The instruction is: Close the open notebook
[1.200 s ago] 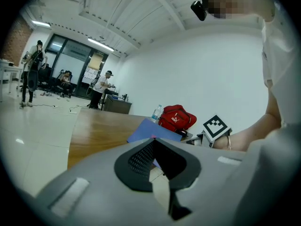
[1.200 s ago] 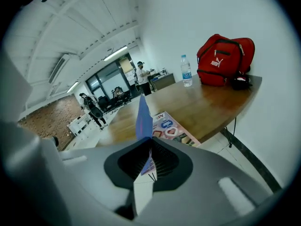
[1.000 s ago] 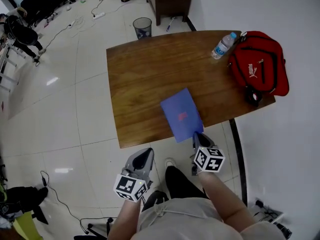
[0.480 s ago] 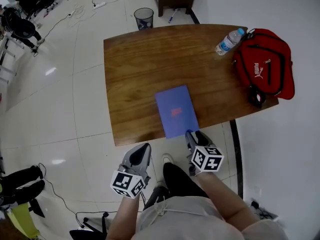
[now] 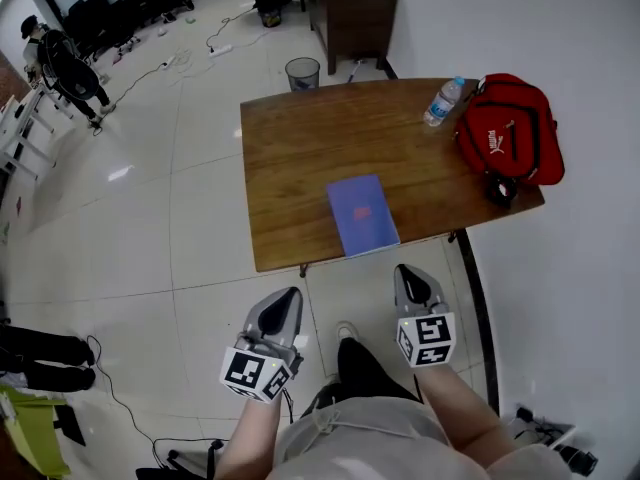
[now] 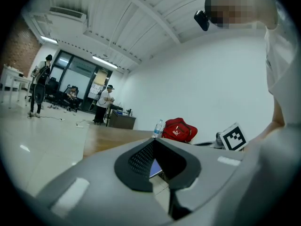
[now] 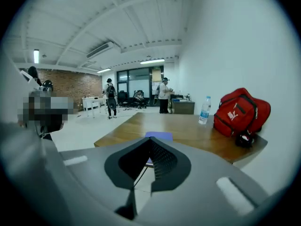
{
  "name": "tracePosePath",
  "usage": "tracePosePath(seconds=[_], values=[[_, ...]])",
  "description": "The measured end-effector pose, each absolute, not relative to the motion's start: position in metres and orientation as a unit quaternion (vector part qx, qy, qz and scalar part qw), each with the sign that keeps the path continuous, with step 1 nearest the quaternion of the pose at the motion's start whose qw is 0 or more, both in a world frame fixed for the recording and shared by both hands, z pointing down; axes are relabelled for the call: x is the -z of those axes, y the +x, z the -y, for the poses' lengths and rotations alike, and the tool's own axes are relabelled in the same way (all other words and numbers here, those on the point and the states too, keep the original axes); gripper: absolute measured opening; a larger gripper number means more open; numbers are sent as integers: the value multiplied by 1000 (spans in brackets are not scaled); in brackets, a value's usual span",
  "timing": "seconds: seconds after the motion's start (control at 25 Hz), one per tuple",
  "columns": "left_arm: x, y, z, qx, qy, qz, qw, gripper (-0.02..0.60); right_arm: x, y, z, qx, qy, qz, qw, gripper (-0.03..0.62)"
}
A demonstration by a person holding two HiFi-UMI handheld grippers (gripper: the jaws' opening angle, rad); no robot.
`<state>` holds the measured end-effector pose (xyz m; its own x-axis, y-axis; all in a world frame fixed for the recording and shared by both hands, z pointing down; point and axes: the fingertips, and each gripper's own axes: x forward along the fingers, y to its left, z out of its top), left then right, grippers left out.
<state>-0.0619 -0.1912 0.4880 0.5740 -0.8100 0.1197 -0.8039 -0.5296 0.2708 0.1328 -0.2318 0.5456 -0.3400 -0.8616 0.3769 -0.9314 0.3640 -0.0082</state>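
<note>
A blue notebook (image 5: 362, 214) lies closed and flat near the front edge of the wooden table (image 5: 310, 138). It shows as a blue strip past the jaws in the right gripper view (image 7: 159, 135) and in the left gripper view (image 6: 156, 167). Both grippers hang over the floor, short of the table and apart from the notebook. My left gripper (image 5: 288, 300) is shut and holds nothing. My right gripper (image 5: 410, 276) is also shut with nothing between its jaws, and it points toward the notebook's near end.
A red bag (image 5: 508, 130) and a water bottle (image 5: 438, 101) sit on the table's far right. Beyond the table stand a waste bin (image 5: 302, 72) and a dark cabinet (image 5: 350, 13). A person (image 5: 65, 63) and floor cables are at the far left. A white wall runs along the right.
Both grippers have drawn back from the table's front edge toward the body and risen. The right gripper, earlier at the notebook's near edge, is now apart from it. The notebook lies still.
</note>
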Motion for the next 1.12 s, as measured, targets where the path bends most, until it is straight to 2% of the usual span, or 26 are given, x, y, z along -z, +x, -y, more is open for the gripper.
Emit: tracePosePath(seconds=[0.36, 1.12], values=[[-438, -70, 85, 45, 870, 484, 82, 3, -482, 115, 122, -51, 529, 839, 117, 5], [-425, -19, 12, 51, 857, 508, 68, 3, -467, 143, 48, -54, 468, 876, 102, 5]])
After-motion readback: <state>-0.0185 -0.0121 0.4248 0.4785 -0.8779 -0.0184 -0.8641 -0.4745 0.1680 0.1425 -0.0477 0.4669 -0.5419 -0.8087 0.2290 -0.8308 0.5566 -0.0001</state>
